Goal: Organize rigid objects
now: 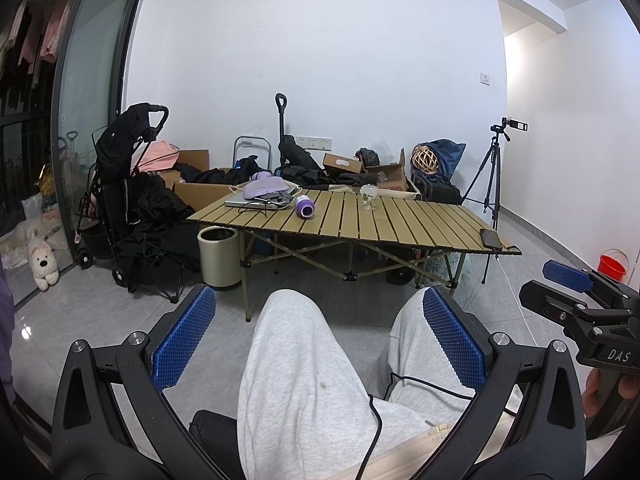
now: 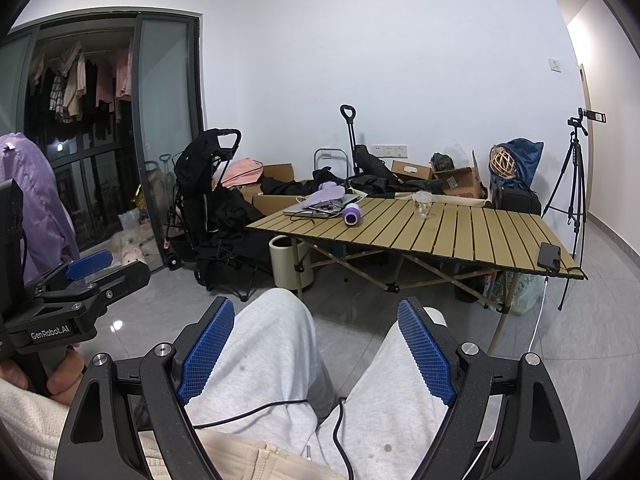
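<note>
Item: seated start position, nothing yet in hand. Your left gripper (image 1: 316, 336) rested over your lap with its blue pads spread wide and only your grey-trousered knees (image 1: 288, 344) between them; it held nothing. Your right gripper (image 2: 316, 350) sat likewise, jaws wide apart and empty, to the right of the left one and level with it. The rigid objects all lay on the slatted folding table (image 1: 420, 224), well apart from both grippers and straight ahead across open floor. Catalogue of the tabletop: a purple bottle (image 1: 305, 206) lying on its side, long axis running roughly toward you with its open mouth facing you; a clear glass (image 1: 368, 200) standing upright near the far edge, to the right of the bottle; a laptop (image 1: 248, 202) at the far left corner with a lilac pouch (image 1: 266, 188) and cables piled on it; a dark phone (image 1: 490, 237) flat at the near right corner, on a charging lead. Judgement: the phone lay nearest your right gripper, the bottle and laptop toward your left. Neither gripper could reach anything from the chair, so the next move likely called for closing on the table first. The bottle, being on its side, could roll if nudged.
</note>
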### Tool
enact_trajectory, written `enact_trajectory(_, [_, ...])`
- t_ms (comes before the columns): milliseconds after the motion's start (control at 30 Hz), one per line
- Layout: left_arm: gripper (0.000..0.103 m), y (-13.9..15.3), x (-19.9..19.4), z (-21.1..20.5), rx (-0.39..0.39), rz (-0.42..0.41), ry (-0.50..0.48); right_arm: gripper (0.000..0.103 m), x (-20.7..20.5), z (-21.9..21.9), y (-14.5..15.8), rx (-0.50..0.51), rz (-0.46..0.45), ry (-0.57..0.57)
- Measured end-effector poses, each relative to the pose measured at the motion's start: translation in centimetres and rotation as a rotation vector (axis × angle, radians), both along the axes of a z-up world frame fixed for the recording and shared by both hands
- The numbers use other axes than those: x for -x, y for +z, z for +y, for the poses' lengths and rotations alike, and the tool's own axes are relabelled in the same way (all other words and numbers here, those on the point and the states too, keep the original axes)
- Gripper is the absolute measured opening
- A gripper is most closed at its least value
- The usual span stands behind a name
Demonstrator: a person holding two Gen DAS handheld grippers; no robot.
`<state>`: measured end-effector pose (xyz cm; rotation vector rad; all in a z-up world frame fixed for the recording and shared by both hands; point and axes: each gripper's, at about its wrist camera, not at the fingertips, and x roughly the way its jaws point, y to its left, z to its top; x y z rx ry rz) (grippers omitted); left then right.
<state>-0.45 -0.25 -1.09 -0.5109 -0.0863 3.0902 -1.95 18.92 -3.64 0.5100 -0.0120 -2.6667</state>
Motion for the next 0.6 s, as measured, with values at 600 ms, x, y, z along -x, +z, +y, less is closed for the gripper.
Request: enact_trajectory(600, [0.103, -2.2, 2.7, 0.5, 0.047, -0.013, 0.013, 0.088, 0.9, -0.6, -0.6, -0.025, -0.019, -0.004])
